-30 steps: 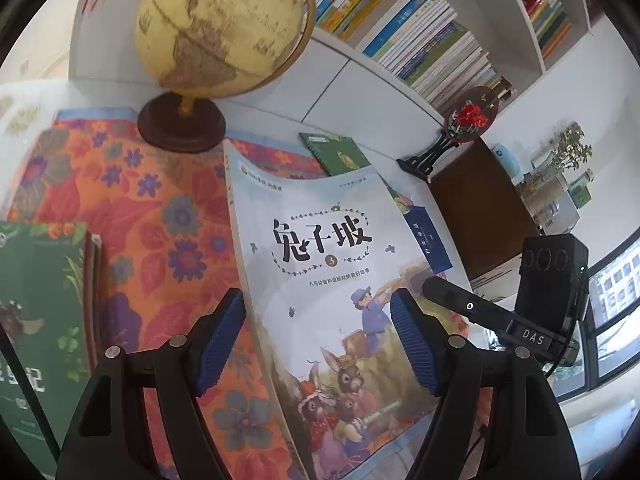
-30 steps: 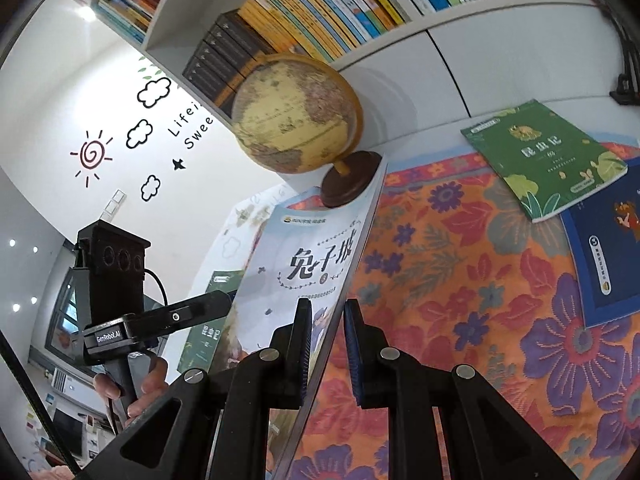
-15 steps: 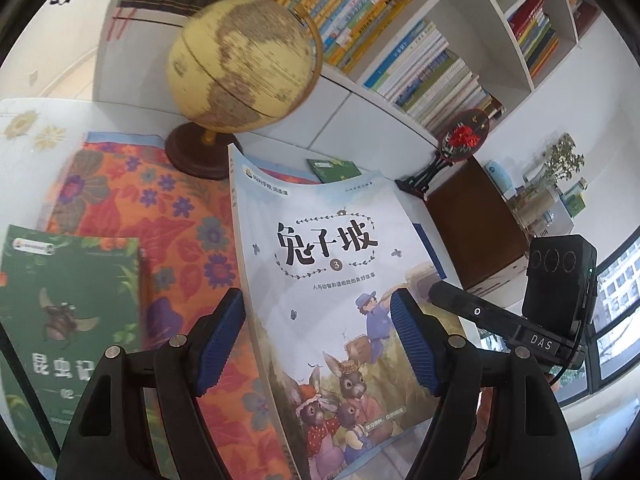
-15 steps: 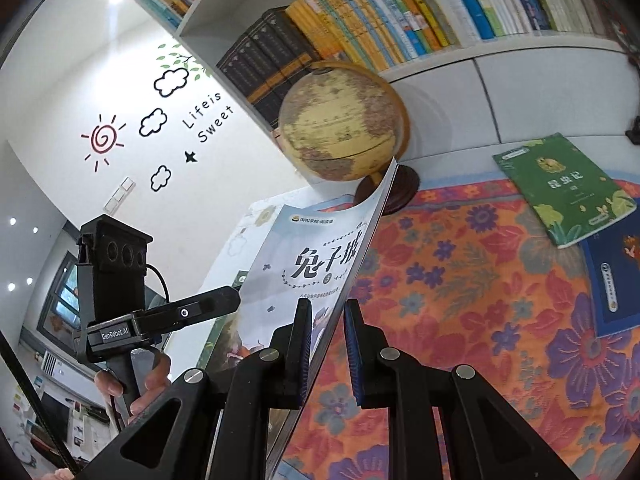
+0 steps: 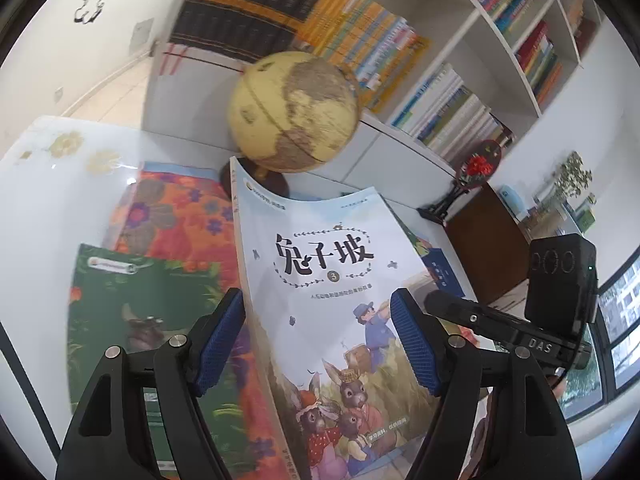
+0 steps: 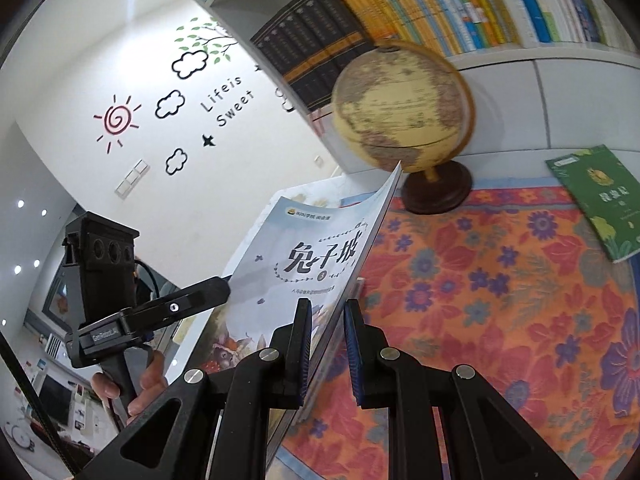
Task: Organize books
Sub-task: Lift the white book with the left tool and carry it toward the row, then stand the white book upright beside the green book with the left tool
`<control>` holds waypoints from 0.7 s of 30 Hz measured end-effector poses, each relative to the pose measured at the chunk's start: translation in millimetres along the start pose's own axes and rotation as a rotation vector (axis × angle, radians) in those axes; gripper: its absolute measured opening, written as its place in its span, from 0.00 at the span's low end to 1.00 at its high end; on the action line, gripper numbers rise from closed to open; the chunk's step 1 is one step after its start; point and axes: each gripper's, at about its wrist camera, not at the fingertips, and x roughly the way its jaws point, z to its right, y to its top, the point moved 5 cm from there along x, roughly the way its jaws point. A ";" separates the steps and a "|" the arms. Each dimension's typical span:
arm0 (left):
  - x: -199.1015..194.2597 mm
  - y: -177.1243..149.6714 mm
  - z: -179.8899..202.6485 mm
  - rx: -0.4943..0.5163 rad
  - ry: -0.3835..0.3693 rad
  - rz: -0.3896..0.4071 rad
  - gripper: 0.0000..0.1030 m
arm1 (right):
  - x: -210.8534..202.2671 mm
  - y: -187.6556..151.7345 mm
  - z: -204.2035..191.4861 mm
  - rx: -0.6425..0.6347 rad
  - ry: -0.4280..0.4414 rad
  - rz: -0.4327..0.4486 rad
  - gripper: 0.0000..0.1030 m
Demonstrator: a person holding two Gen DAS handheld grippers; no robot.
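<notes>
A pale blue book with rabbits on its cover [image 5: 332, 304] is held up in the air above the table. My right gripper [image 6: 327, 346] is shut on its lower edge, and the cover [image 6: 308, 256] rises to the left of the fingers. My left gripper [image 5: 318, 340] is open, its blue pads on either side of the book without touching it. A green insect book [image 5: 148, 320] lies on the flowered cloth [image 5: 176, 216] below left. Another green book [image 6: 596, 200] lies on the cloth [image 6: 500, 280] at the right.
A yellow globe [image 5: 294, 112] on a dark base stands at the back of the table, close to the book's top corner; it also shows in the right wrist view [image 6: 404, 108]. Full bookshelves [image 5: 436, 92] stand behind. A dark blue book [image 5: 444, 272] lies partly hidden.
The rabbit book has been lifted higher and more upright in the right gripper. Both grippers have risen and moved back, so more of the shelves and the green insect book show.
</notes>
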 end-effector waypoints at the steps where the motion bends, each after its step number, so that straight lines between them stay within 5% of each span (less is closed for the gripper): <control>1: -1.6 0.4 -3.9 -0.005 0.001 0.001 0.70 | 3.1 0.5 -4.2 -0.005 0.001 -0.003 0.17; 21: -36.9 -11.7 -108.4 -0.117 0.084 0.019 0.70 | 105.7 -13.6 -64.2 -0.072 0.039 -0.155 0.17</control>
